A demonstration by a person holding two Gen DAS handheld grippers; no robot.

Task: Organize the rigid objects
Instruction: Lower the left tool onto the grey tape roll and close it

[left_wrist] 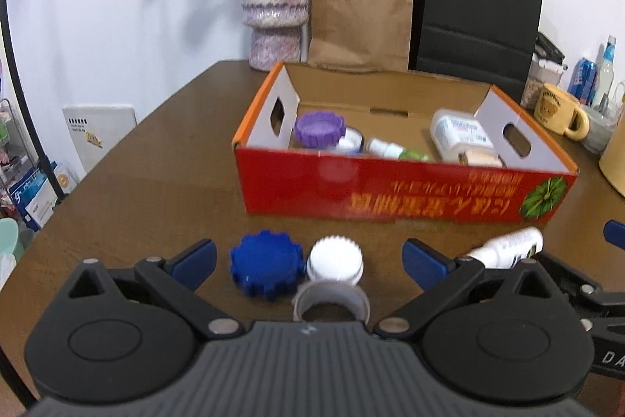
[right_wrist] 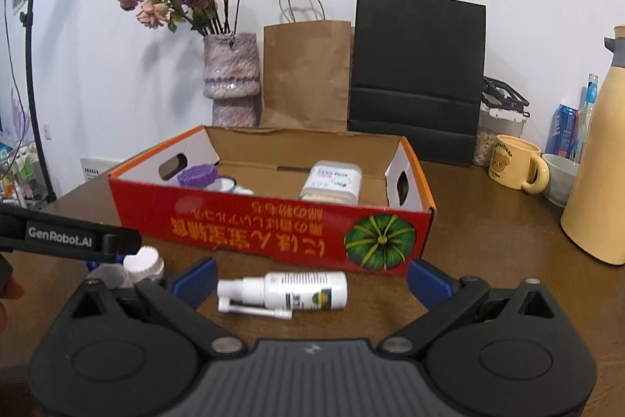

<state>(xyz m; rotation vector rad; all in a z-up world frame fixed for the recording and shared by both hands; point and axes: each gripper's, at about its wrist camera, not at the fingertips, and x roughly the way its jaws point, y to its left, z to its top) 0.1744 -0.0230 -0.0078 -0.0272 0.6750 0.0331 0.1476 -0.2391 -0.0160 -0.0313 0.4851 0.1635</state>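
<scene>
A red cardboard box (left_wrist: 390, 194) (right_wrist: 250, 225) stands open on the brown table, holding a purple lid (left_wrist: 319, 128), a white tub (left_wrist: 461, 137) and small bottles. In front of it lie a blue toothed lid (left_wrist: 266, 265), a white ribbed cap (left_wrist: 335, 258) and a grey tape ring (left_wrist: 331, 301), all between the spread fingers of my open left gripper (left_wrist: 310, 256). A white spray bottle (right_wrist: 289, 291) (left_wrist: 508, 248) lies on its side between the fingers of my open right gripper (right_wrist: 312, 280). Neither gripper touches anything.
Behind the box stand a flower vase (left_wrist: 273, 14), a brown paper bag (left_wrist: 361, 6) and a black paper bag (left_wrist: 478, 10). At the right are a yellow mug (right_wrist: 515, 167), a bowl (right_wrist: 560, 178), a tall beige jug (right_wrist: 601, 159) and drink cans.
</scene>
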